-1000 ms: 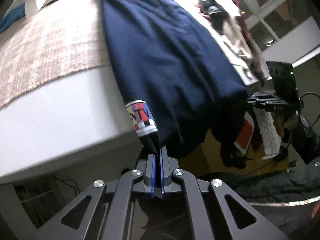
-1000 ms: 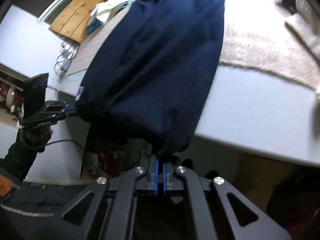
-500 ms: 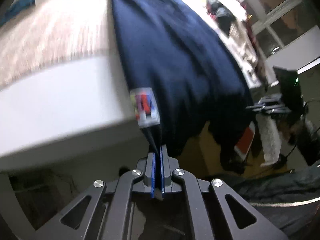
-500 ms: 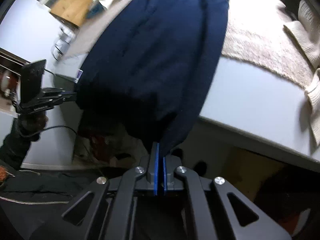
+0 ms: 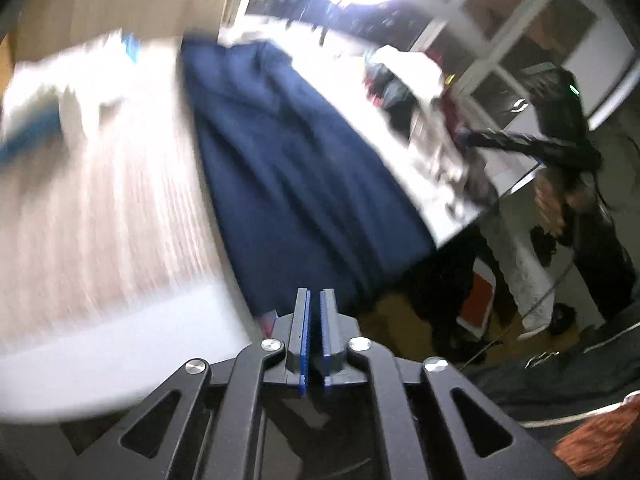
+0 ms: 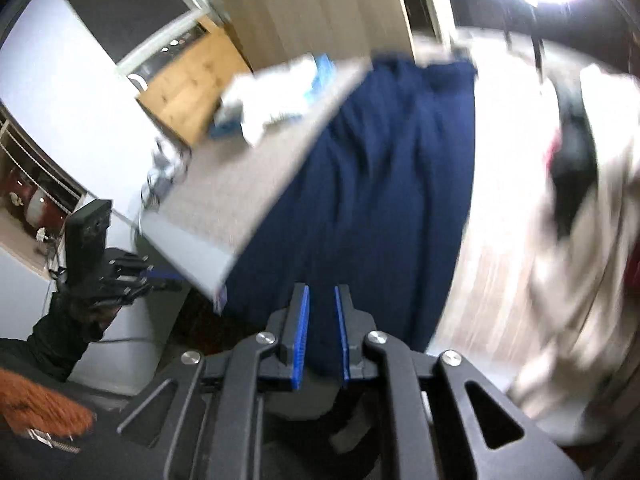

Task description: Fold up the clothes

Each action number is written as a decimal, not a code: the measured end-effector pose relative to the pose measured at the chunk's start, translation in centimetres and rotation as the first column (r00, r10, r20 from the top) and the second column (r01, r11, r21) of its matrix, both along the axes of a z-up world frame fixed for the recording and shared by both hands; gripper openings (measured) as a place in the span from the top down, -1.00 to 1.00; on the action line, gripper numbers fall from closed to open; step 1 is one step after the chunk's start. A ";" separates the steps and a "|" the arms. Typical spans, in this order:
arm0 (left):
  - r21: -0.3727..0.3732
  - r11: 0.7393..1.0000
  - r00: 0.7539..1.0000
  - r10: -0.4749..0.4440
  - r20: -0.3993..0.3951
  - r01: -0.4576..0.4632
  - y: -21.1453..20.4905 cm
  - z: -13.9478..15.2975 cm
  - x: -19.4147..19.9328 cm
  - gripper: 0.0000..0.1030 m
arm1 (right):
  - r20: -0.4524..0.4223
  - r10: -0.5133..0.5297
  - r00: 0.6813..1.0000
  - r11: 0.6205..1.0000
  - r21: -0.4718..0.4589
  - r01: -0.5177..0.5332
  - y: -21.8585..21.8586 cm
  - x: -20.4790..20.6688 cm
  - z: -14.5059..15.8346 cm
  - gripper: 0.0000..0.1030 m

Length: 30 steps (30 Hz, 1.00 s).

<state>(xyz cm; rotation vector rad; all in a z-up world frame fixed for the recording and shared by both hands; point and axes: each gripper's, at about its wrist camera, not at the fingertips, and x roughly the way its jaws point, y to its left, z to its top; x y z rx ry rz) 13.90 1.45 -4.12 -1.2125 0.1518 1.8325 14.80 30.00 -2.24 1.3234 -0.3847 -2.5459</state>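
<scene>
Left wrist view, from left to right: a pale, nubby woven cloth (image 5: pixel 100 216) covers the white table (image 5: pixel 120 352), and beside it a navy garment (image 5: pixel 296 184) lies stretched lengthwise along the tabletop, its near hem spilling over the table's front edge just ahead of the left gripper (image 5: pixel 315 300). Its blue ribbed pads have just been parting and now stand a narrow slit apart with no fabric between them; the hem hangs free beyond the fingertips. Farther right, a heap of mixed clothes (image 5: pixel 420 92) sits at the table's far side, and the other handheld tool appears blurred against a window. Right wrist view, same order: the left hand's tool at the frame edge, the grey table corner, then the navy garment (image 6: pixel 384 208), then cream knitwear (image 6: pixel 560 264) bunched alongside. The right gripper (image 6: pixel 321 312) has likewise been opening; its jaws stand a modest gap apart, hem behind them but not pinched. Judged by its long soft creases and limp drape, the garment is light, floppy jersey or fine knit, not slippery and in no way fragile; it will sag wherever unsupported. Best holds look to be the two hem corners or side seams, one per gripper, keeping the cloth taut across the fold.
</scene>
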 end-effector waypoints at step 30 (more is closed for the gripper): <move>-0.169 0.984 0.989 0.076 0.126 -0.054 13.0 -10.9 -12.6 0.77 | 0.141 0.012 0.990 0.982 0.187 -0.038 8.5 -43.5 -12.5 0.77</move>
